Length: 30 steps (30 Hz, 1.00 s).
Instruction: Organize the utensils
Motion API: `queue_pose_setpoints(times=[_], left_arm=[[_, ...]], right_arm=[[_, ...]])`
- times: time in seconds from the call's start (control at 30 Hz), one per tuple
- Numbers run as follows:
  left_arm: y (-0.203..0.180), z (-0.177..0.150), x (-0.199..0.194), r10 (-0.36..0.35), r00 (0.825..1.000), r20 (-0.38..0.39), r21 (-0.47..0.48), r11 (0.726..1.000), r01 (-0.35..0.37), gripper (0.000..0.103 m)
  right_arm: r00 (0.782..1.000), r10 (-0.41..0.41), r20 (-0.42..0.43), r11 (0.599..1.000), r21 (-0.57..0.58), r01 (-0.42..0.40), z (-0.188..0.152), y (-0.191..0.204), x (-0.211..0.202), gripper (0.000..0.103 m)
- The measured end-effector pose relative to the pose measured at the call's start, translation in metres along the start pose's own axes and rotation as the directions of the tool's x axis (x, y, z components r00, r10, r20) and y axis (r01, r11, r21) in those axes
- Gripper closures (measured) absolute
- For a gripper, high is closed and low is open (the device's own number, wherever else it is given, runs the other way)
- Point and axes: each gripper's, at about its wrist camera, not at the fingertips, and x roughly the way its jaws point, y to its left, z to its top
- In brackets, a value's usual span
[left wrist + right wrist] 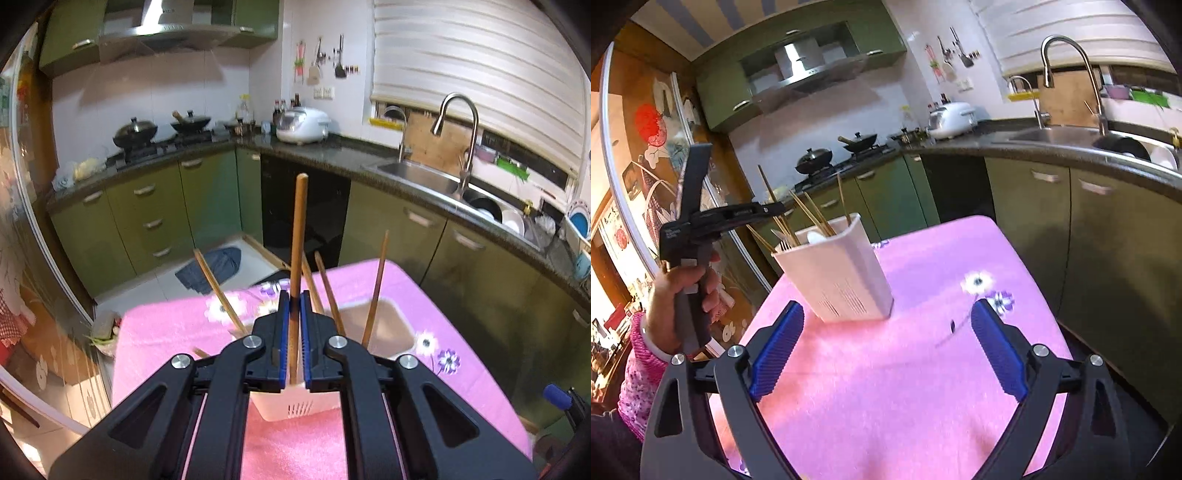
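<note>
The utensil holder (836, 269) stands on the table (905, 369), toward its far edge — at 11 o'clock from the right gripper (886, 347). Chopsticks (812, 218) stand in the holder, leaning apart. The left gripper (775, 208) sits above the holder's rim at 10 o'clock. Behind the table, the counter carries the sink (1052, 134) at 1 o'clock and the stove (846, 162) at 12 o'clock — the rice cooker (953, 118) between them.

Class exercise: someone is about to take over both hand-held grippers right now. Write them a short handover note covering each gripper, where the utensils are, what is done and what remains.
Left gripper: shut on a wooden chopstick, held upright above the white utensil holder.
Right gripper: open, nothing between its fingers, over the pink tablecloth.
Done: several chopsticks, a fork and a white spoon already stand in the holder.
Left: lower the held chopstick into the holder and let go. No other loose utensils are visible on the cloth in these views.
</note>
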Motion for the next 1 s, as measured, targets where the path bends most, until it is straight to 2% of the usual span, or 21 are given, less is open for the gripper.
queue_pose_setpoints(times=[0.07, 0.1, 0.2, 0.27, 0.3, 0.33, 0.47, 0.53, 0.7, 1.0], left_arm=[[0.0, -0.008, 0.01, 0.005, 1.0, -0.024, 0.001, 1.0, -0.005, 0.097], [0.0, -0.011, 0.014, 0.008, 1.0, -0.03, 0.002, 1.0, -0.008, 0.094], [0.003, -0.022, 0.017, 0.011, 1.0, -0.019, -0.005, 1.0, -0.011, 0.059], [0.0, -0.026, 0.013, 0.011, 1.0, -0.005, 0.004, 1.0, -0.011, 0.055], [-0.003, -0.028, 0.009, 0.023, 1.0, 0.003, 0.015, 1.0, -0.023, 0.049], [-0.004, -0.03, 0.005, 0.035, 0.999, 0.013, 0.018, 0.999, -0.036, 0.038], [-0.006, -0.034, -0.019, 0.036, 0.997, 0.065, 0.012, 0.999, -0.037, 0.026], [-0.006, -0.036, -0.036, 0.047, 0.994, 0.095, 0.004, 0.999, -0.048, 0.017], [-0.003, -0.045, -0.077, 0.061, 0.988, 0.14, -0.035, 0.998, -0.056, 0.007], [-0.002, -0.076, -0.143, 0.087, 0.982, 0.166, -0.08, 0.994, -0.075, 0.007]], right_arm=[[1.0, -0.004, 0.001, 1.0, -0.002, 0.004, -0.003, -0.001, -0.002, 0.012], [1.0, -0.001, 0.001, 1.0, -0.004, 0.001, -0.005, -0.001, -0.003, 0.012], [1.0, 0.007, 0.003, 1.0, -0.018, -0.007, -0.006, 0.001, -0.002, 0.01], [1.0, 0.02, 0.003, 1.0, -0.023, -0.019, -0.002, 0.007, 0.001, 0.005], [1.0, 0.024, 0.002, 0.999, -0.024, -0.024, 0.001, 0.01, 0.004, 0.004], [1.0, 0.026, 0.002, 0.999, -0.027, -0.026, 0.0, 0.011, 0.004, 0.004], [0.999, 0.031, 0.007, 0.999, -0.033, -0.031, 0.002, 0.015, 0.003, 0.004], [1.0, 0.03, 0.007, 0.999, -0.04, -0.03, 0.001, 0.018, 0.002, 0.004], [0.999, 0.034, 0.004, 0.998, -0.058, -0.034, 0.0, 0.026, -0.001, 0.004], [0.999, 0.042, 0.029, 0.991, -0.131, -0.038, -0.005, 0.049, -0.022, 0.004]])
